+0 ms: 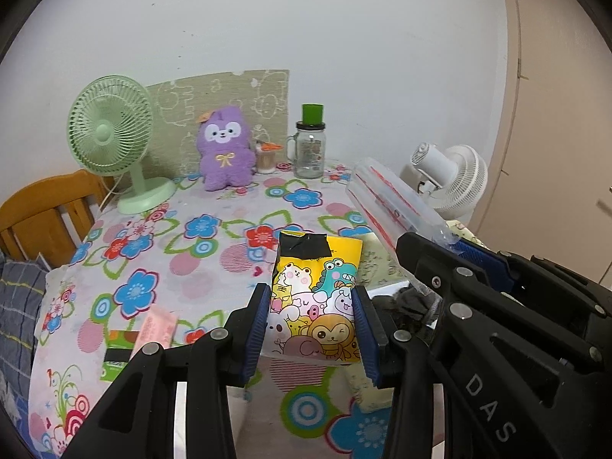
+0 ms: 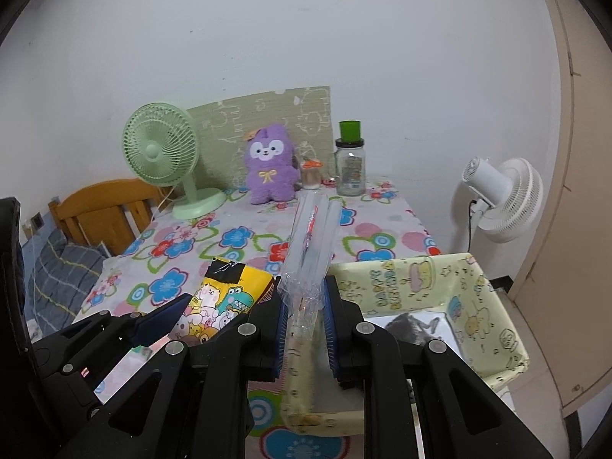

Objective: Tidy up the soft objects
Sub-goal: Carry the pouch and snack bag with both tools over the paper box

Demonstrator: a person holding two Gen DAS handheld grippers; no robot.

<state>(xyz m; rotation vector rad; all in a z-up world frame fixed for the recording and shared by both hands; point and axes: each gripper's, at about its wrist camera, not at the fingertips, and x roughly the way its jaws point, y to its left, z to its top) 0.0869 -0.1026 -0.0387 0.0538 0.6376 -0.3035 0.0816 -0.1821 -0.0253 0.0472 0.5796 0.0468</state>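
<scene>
My left gripper is shut on a yellow cartoon-animal packet, sealed with black tape at its top, held upright above the flowered tablecloth. The packet also shows in the right wrist view. My right gripper is shut on a clear plastic pack with red print, which sticks up and forward; it shows in the left wrist view too. A pale yellow fabric box sits under the right gripper, with a dark soft item inside.
A purple plush toy, a green desk fan, a glass jar with a green lid and a small cup stand along the back wall. A white fan stands right of the table. A wooden chair is at the left. Pink and green packets lie near the front left.
</scene>
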